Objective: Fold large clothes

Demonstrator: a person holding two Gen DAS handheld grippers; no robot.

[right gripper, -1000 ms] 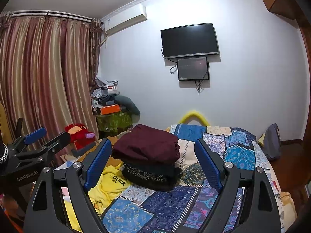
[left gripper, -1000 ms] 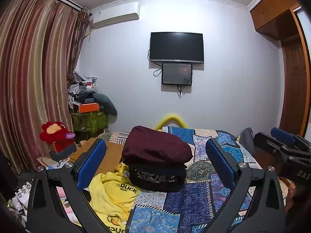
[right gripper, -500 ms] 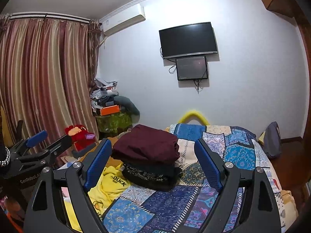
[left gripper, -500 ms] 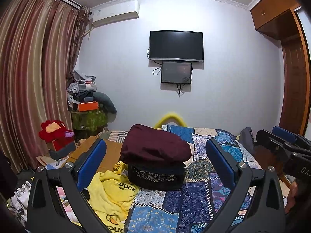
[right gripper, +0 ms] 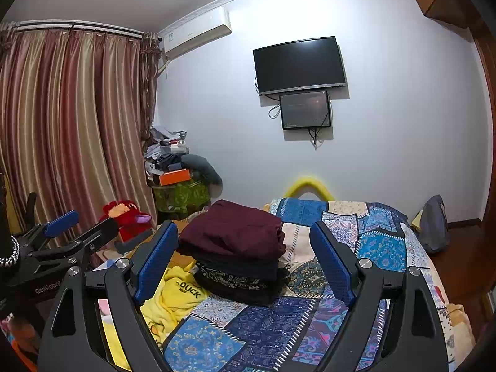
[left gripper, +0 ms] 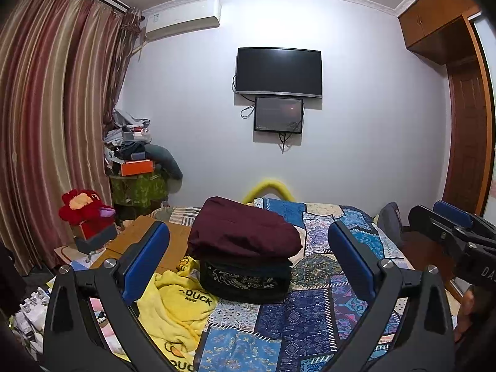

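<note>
A folded maroon garment (left gripper: 245,232) (right gripper: 235,231) tops a stack of folded dark clothes (left gripper: 245,282) (right gripper: 238,279) on the patchwork bedspread (left gripper: 303,319) (right gripper: 272,331). A crumpled yellow garment (left gripper: 176,313) (right gripper: 173,297) with "DUCK" print lies left of the stack. My left gripper (left gripper: 248,263) is open, raised above the bed and empty, framing the stack. My right gripper (right gripper: 245,257) is open and empty too. The right gripper (left gripper: 449,232) shows at the left wrist view's right edge; the left gripper (right gripper: 71,235) shows at the right wrist view's left edge.
A red plush toy (left gripper: 83,207) (right gripper: 127,214) sits left of the bed by striped curtains (left gripper: 52,124). A cluttered pile on a green box (left gripper: 136,167) fills the corner. A TV (left gripper: 279,73) hangs on the far wall. A wooden wardrobe (left gripper: 465,124) stands at the right.
Both views have shifted slightly, so the grippers have tilted or lifted a little. The clothes on the bed have not moved. Both grippers stay open.
</note>
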